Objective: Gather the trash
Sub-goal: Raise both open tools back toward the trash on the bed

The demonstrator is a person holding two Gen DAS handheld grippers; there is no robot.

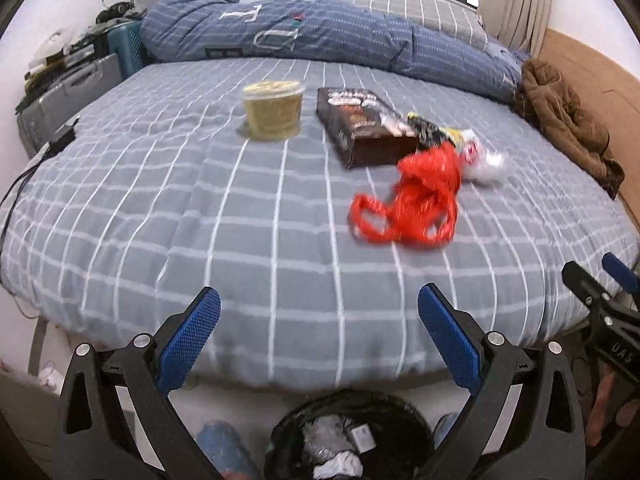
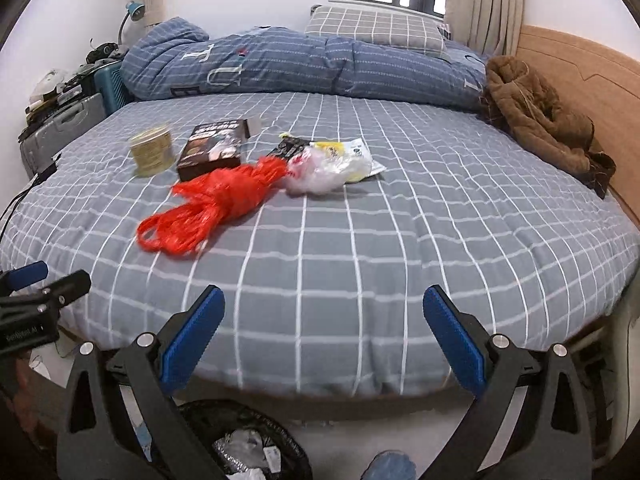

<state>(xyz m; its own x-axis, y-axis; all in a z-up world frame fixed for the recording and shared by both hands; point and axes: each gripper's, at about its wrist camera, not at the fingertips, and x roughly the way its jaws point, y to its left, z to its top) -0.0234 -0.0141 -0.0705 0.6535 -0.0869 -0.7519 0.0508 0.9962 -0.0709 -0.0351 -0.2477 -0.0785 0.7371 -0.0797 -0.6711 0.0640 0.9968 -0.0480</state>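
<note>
Trash lies on the grey checked bed (image 1: 200, 220) (image 2: 400, 240): a red plastic bag (image 1: 416, 200) (image 2: 216, 204), a dark box (image 1: 364, 124) (image 2: 214, 148), a yellowish lidded tub (image 1: 274, 110) (image 2: 152, 152), and clear and yellow wrappers (image 2: 340, 164) (image 1: 472, 148). A black-lined bin (image 1: 352, 436) (image 2: 244, 444) with crumpled trash stands on the floor below the bed's near edge. My left gripper (image 1: 318, 308) is open and empty above the bed edge. My right gripper (image 2: 324, 308) is open and empty too. Each shows at the other view's side.
A folded blue duvet (image 2: 300, 64) and a pillow (image 2: 376, 28) lie at the far side. A brown jacket (image 2: 540, 116) sits by the wooden headboard (image 2: 580, 64) on the right. A cluttered bedside stand and grey case (image 1: 68, 92) are at the left.
</note>
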